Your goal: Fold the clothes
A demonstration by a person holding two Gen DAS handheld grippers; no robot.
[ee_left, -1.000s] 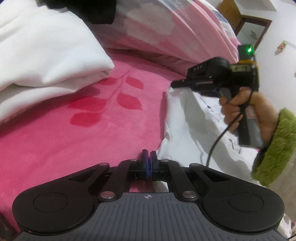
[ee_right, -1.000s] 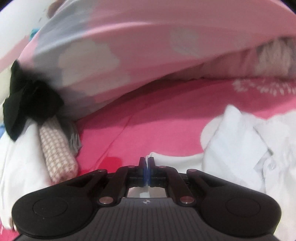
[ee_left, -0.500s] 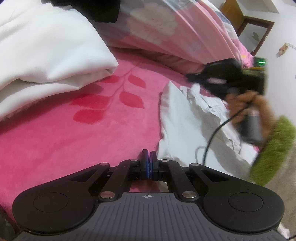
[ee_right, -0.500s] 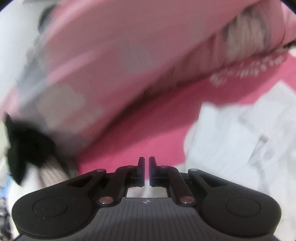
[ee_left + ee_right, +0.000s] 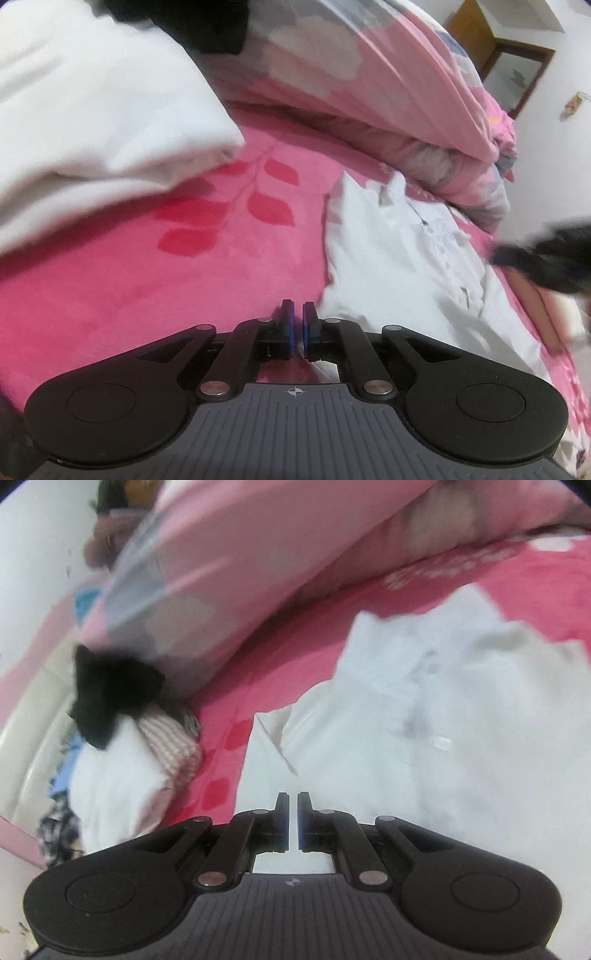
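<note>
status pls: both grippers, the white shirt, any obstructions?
Left gripper opening at white shirt edge, no grip. Right gripper narrow gap, empty, above shirt. Shirt rumpled on pink blanket, unfolded. Folded white pile beside, clear.

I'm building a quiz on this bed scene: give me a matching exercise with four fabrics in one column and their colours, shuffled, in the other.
Things:
1. buttoned shirt
2. bed blanket
3. small garment on the pile
4. folded checked cloth

Colours:
A. black
B. pink and white check
C. white
D. deep pink with red leaves

Pairs: 1-C, 2-D, 3-A, 4-B
</note>
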